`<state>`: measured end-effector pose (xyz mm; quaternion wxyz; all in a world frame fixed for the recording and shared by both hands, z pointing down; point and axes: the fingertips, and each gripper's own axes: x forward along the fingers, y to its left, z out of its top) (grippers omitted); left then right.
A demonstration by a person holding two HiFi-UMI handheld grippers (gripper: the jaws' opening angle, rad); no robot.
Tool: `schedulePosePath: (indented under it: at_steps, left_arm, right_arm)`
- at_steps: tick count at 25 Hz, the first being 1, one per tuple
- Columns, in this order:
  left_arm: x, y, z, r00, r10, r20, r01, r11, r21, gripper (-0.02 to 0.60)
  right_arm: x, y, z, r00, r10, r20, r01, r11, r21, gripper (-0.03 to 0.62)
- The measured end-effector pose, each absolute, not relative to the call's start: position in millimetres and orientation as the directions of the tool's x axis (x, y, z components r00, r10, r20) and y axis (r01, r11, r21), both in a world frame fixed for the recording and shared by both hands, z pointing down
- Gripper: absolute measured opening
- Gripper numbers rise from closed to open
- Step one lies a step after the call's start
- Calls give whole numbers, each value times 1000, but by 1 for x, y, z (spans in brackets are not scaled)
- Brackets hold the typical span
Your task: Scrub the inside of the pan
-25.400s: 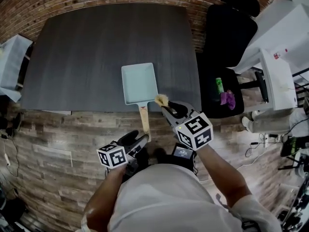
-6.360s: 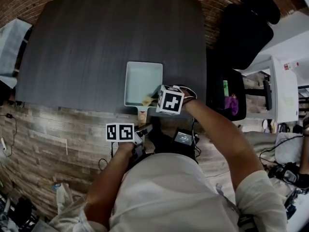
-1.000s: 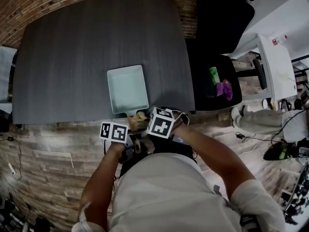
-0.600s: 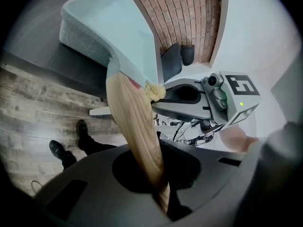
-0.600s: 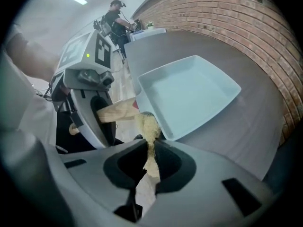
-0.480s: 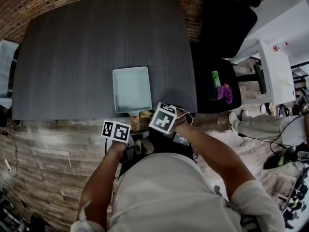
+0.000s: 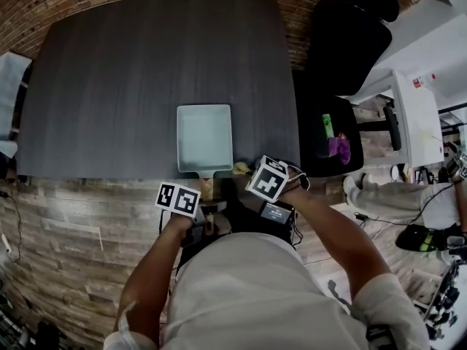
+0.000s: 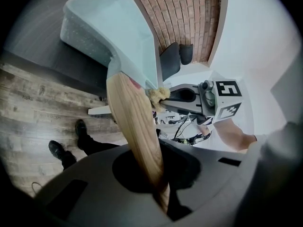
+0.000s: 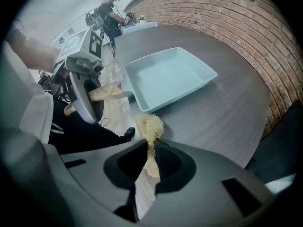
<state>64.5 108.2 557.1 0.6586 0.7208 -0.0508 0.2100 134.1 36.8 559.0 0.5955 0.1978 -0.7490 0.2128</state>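
At the near edge of the dark grey table (image 7: 146, 71), about six o'clock on its top as seen from above, sits the pale blue-green rectangular pan (image 7: 204, 133). It lies flat on the surface with its basin facing up. Its wooden handle (image 7: 207, 187) runs off the table's edge toward six o'clock, out over the plank floor (image 7: 73, 224).

The left gripper (image 8: 160, 195) has its jaws pressed tight on the free end of that handle, and the wood runs straight up from between them to the pan. The right gripper (image 9: 147, 161) points steeply down and pinches the stem of a brush (image 9: 150, 126), whose straw-coloured tuft sticks out just past the jaw tips. That tuft hangs at about five o'clock from the pan, just beside its near right corner and outside the basin, over the table's rim. Whether it touches the pan wall I cannot tell. The pan's inside is an even pale colour.

Off at three o'clock from the table stands a black chair (image 7: 343, 57), with a green bottle (image 7: 328, 127) and a purple cloth (image 7: 341, 146) lying close together on its seat. A white cabinet (image 7: 427, 115) stands beyond the chair. A brick wall (image 8: 184, 13) rises past the table's far side. From the right gripper view, another person (image 9: 111, 11) stands well beyond the table's far end.
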Motion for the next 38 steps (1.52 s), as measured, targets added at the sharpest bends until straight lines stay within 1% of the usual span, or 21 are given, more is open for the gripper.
schedulePosePath:
  at_steps: [5,10,13,15,17,21,26,30,38]
  left_arm:
    - [66,108,555,913,196,357,-336,-133,932,22]
    - [67,106,554,915,177,363,-331,-187,925,35]
    - [65,98,554,919,158,360,-328,-197,924,81]
    - [64,94,553,922,149,357,-325,-205,923,97]
    - [62,92,553,928,132,348,-320,-196,927,95]
    - [58,88,553,944,91,318,-303,-144,942,51]
    - [52,87,554,940,88,330,-317,-136,939,37]
    - [50,90,554,932,122,340,-323,-141,936,34]
    - [39,99,557,906,202,373,-339,-182,923,29]
  right_arm:
    - [159,-1,544,-187,-112,976,-575,818,-17,51]
    - [160,-57,525,-197,-190,962,-581,813,42,51]
    - [155,-91,518,-210,-220,953,-582,811,58,51]
    - [150,-113,514,-227,-234,945,-589,806,58,52]
    - [143,-133,511,-251,-244,937,-596,802,49,52]
    - [128,-168,504,-301,-252,920,-611,792,17,52]
    - [120,-190,512,-338,-201,919,-616,786,-55,52]
    - [120,-197,521,-374,-140,917,-614,778,-132,52]
    - [120,-174,541,-446,102,889,-595,708,-380,52]
